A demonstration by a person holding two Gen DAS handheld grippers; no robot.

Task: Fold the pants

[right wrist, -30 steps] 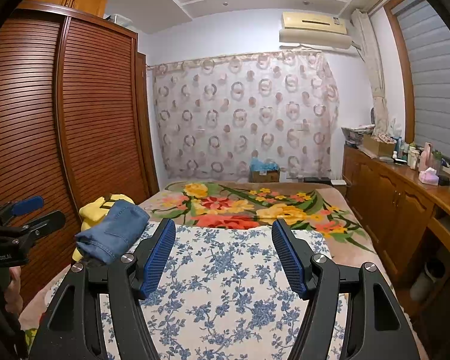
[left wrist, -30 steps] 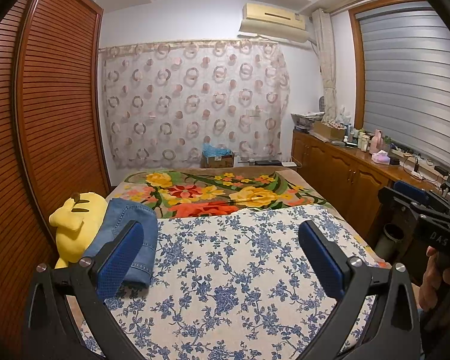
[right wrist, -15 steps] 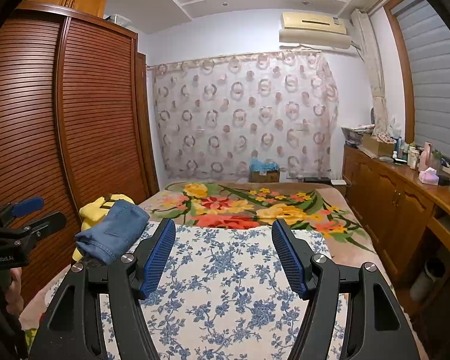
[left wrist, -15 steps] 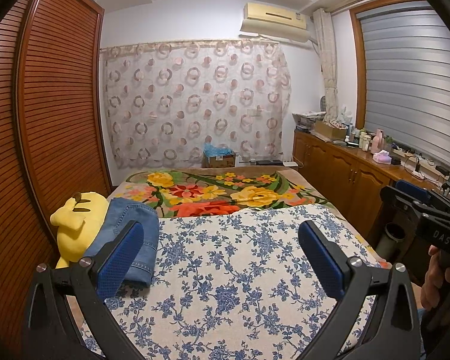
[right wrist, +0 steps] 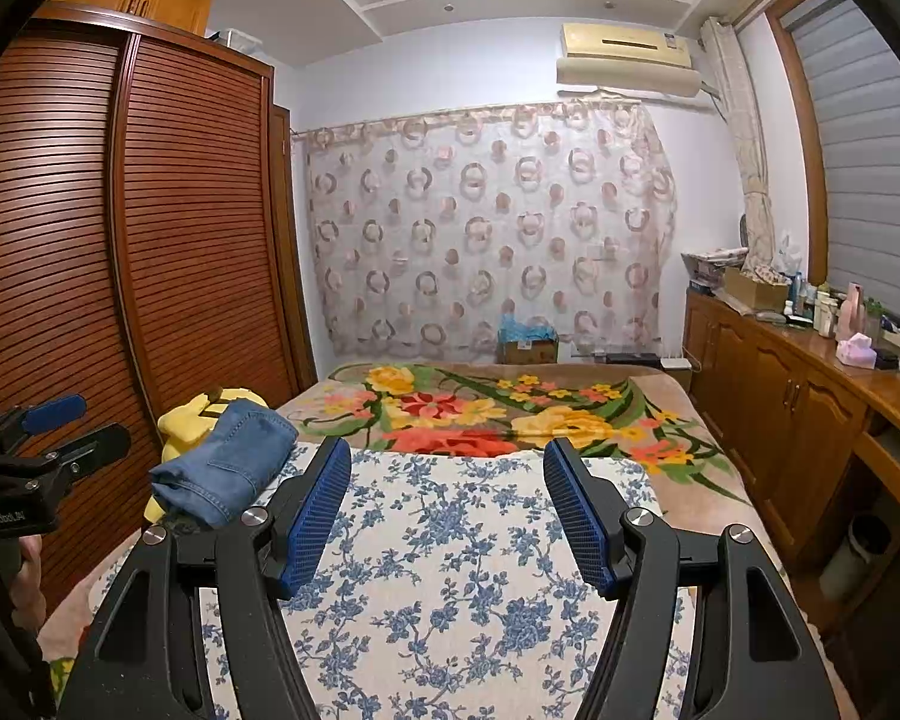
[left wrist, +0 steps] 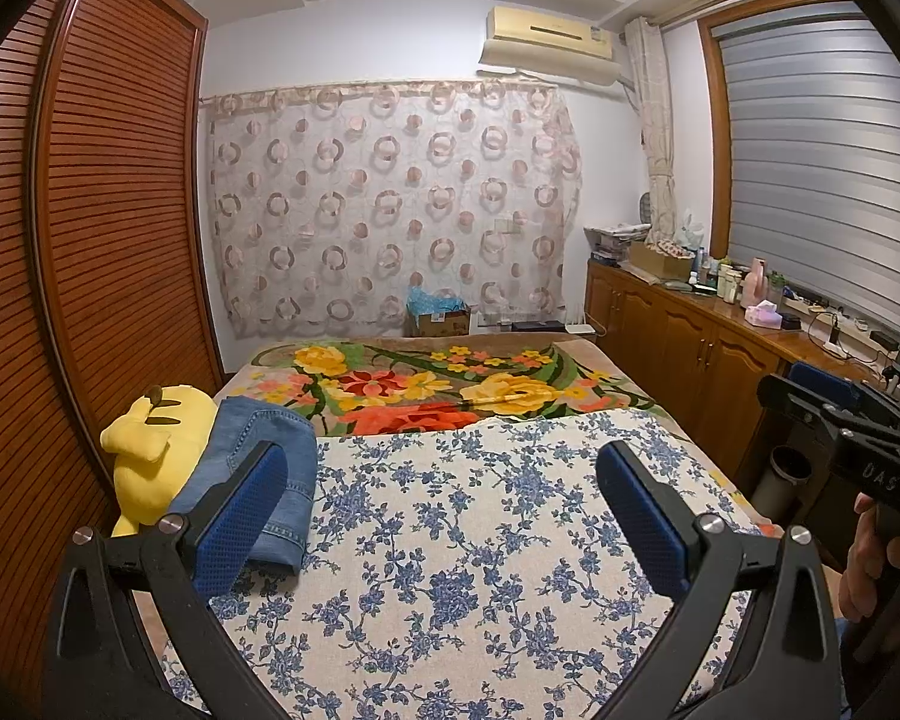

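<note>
On the bed's (left wrist: 660, 414) left edge, beside the slatted wardrobe (right wrist: 198, 240), lie the jeans (right wrist: 228, 468): blue denim, folded into a compact, thick bundle with stacked layers showing at the near end, a stitched seam running along the top face and a hem visible at the lower corner. The bundle rests partly on a yellow plush (left wrist: 150, 450) and partly on the blue-flowered sheet (left wrist: 450, 540), which covers the near half of the bed; a blanket (right wrist: 480, 408) with large red and yellow flowers covers the far half. Left gripper (left wrist: 441, 516): jaws spread wide, nothing between the blue pads (left wrist: 240, 522); it hangs above the sheet, and its left pad overlaps the jeans in the left wrist view, with contact not discernible. Right gripper (right wrist: 447, 516): jaws parted, empty, above the sheet to the right of the jeans and apart from them. Each gripper appears at the edge of the other's view, held by a hand (left wrist: 870, 558).
</note>
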